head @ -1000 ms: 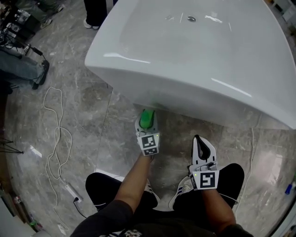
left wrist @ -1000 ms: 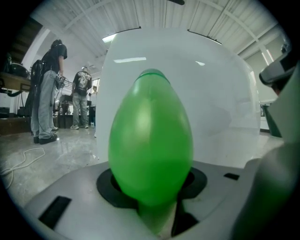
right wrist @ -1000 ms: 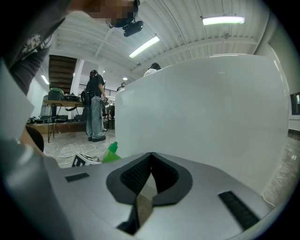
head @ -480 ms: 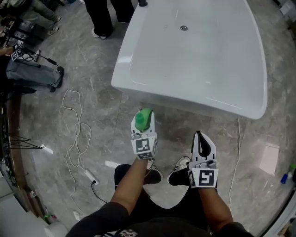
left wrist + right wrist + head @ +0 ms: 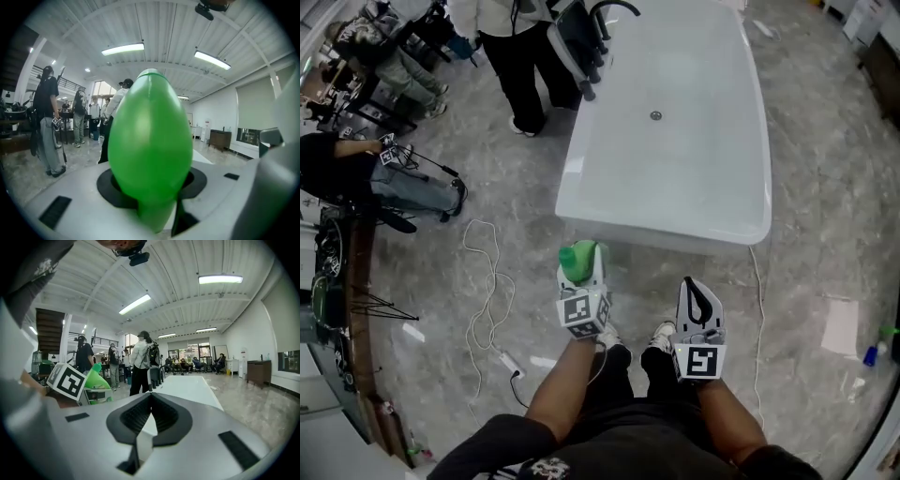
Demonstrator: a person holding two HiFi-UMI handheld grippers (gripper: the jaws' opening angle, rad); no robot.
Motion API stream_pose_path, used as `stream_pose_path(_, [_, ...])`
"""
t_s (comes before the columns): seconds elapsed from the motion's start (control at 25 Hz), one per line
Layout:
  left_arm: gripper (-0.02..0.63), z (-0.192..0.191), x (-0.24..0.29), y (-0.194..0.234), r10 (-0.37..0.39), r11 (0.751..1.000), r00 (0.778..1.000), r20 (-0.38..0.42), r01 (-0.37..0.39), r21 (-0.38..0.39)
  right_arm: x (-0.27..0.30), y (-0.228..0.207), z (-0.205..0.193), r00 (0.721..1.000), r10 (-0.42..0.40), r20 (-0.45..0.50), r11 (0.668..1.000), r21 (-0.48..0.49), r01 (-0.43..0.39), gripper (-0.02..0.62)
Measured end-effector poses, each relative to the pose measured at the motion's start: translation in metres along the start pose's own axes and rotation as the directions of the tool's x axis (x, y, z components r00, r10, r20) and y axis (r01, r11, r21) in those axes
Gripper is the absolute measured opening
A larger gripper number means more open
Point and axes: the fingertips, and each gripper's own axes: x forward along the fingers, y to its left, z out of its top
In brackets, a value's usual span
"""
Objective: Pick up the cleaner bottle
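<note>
**Left gripper has the bottle, right gripper empty**

Left gripper (image 5: 583,262) is closed on the green cleaner bottle (image 5: 150,150), its jaws standing about half apart around the body. The bottle is off the floor (image 5: 825,216), in front of the near edge of the white bathtub (image 5: 675,122). Right gripper (image 5: 696,292) hangs just beside it, jaws together on nothing.

The pick-up looks done. A firm but unchanged squeeze should serve best, since thin plastic would probably buckle. How deep the pads sit I cannot quite tell.

At the far left edge of the floor people stand by equipment, and a white cable (image 5: 487,281) loops nearer. The tub's near rim is the closest thing to knock. A small blue bottle (image 5: 869,354) stands well apart at the right.
</note>
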Motion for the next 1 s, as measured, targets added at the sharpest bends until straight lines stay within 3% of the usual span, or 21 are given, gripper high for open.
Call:
stream_pose_path(0.28, [0.178,0.085,-0.022,-0.024,-0.052,0.997,0.998,0.043,0.05,0.061,-0.004,-0.03,0.057,0.998,-0.042,0.053,0.999,0.019,0.041,0.015])
stream_pose_path(0.64, [0.178,0.128,-0.032,-0.033,-0.187,0.981,0.982,0.034,0.185,0.05,0.009,-0.035,0.116,0.982,-0.144,0.124,0.989,0.045,0.14,0.015])
stream_pose_path(1.0, [0.178,0.16,-0.034,-0.037,-0.304,0.951,0.95,0.071,0.298,0.081,0.008,-0.009,0.138,0.978,-0.18,0.105,0.982,-0.043,0.186,0.015])
